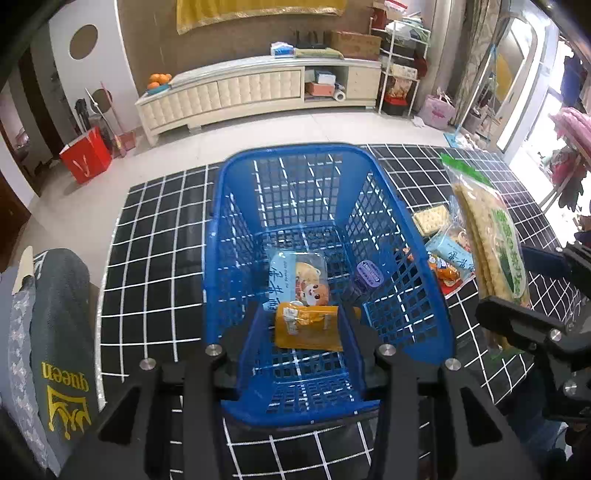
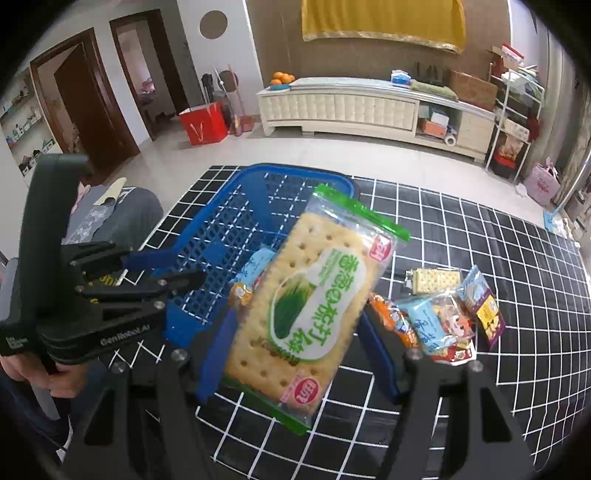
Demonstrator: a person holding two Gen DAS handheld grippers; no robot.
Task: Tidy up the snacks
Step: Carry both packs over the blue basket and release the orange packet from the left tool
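L gripper [image 1: 306,328] points down into the blue basket [image 1: 406,295]; jaws part open, an orange snack packet [image 1: 308,328] lies between the fingers on the basket floor, pads not pressing on it. R gripper [image 2: 295,354] clamps a large cracker pack [image 2: 306,306] w/ green-edged wrapper, held tilted above the table just right of the basket; jaws wide, closed on the pack's sides.

Basket contents: orange packet at near end; pale-blue cake packet [image 1: 295,277] w/ cartoon print beyond it, touching; small purple packet [image 1: 367,275] against the right wall.

Outside basket, on the table to its right: clear-wrapped cracker stack [image 2: 436,279], second pale-blue packet [image 2: 432,321], orange packet [image 2: 391,317], purple-yellow packet [image 2: 487,314], a red-white packet partly under them; all bunched close together.

Surface: black tablecloth [image 1: 155,258] w/ white grid lines. A grey garment [image 1: 62,332] w/ yellow "queen" print sits at the table's left edge. Room: pale tiled floor, cream TV cabinet [image 1: 240,92] w/ oranges [image 1: 159,78] on its left end, red paper bag [image 1: 85,157] on floor, yellow cloth [image 1: 258,11] on wall, wire shelf rack [image 1: 400,66] at right.
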